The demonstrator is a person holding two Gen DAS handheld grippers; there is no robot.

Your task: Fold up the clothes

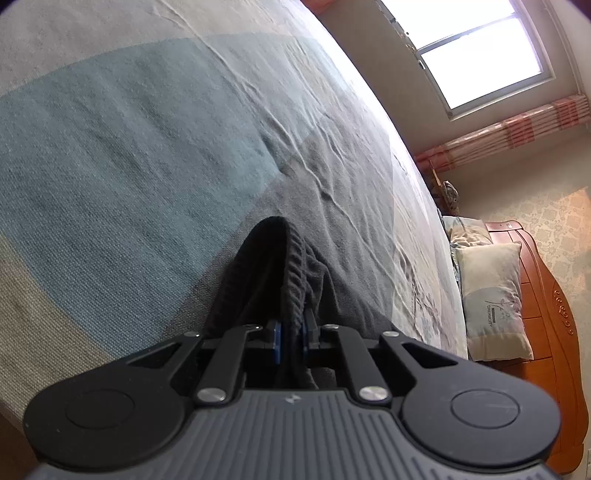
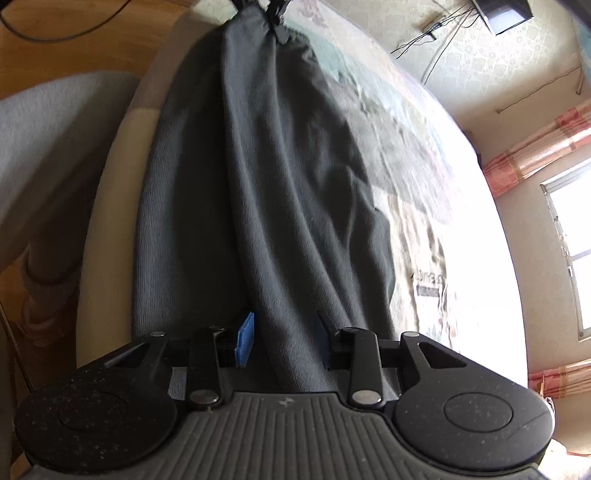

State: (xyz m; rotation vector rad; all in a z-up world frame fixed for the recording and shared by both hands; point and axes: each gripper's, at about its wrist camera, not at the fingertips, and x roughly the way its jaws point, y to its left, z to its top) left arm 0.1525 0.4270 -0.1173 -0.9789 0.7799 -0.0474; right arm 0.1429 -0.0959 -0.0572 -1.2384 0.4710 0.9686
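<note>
Left gripper [image 1: 291,332] first: we see its blue pads pinched tight on the gathered elastic waistband of the dark grey trousers [image 1: 280,266], which bunch up just ahead of the jaws. Beyond that, only this view gives us the bedspread [image 1: 140,140] lying flat with a teal patch, then a pillow [image 1: 495,299] against the wooden headboard [image 1: 550,317], and a bright window [image 1: 476,48] at the far end.

Right wrist view shows what the left can't: the full length of the trousers [image 2: 266,177], stretched out over the bed [image 2: 424,192]. Right gripper [image 2: 284,336] has its jaws spread apart, fabric running between them; one blue pad [image 2: 245,338] is visible, not pressed shut on the cloth. At the far end we make out the other gripper [image 2: 275,11] clamping the waistband. Left of the bed, wooden floor [image 2: 74,48]; on the right, pink curtains [image 2: 535,155].
</note>
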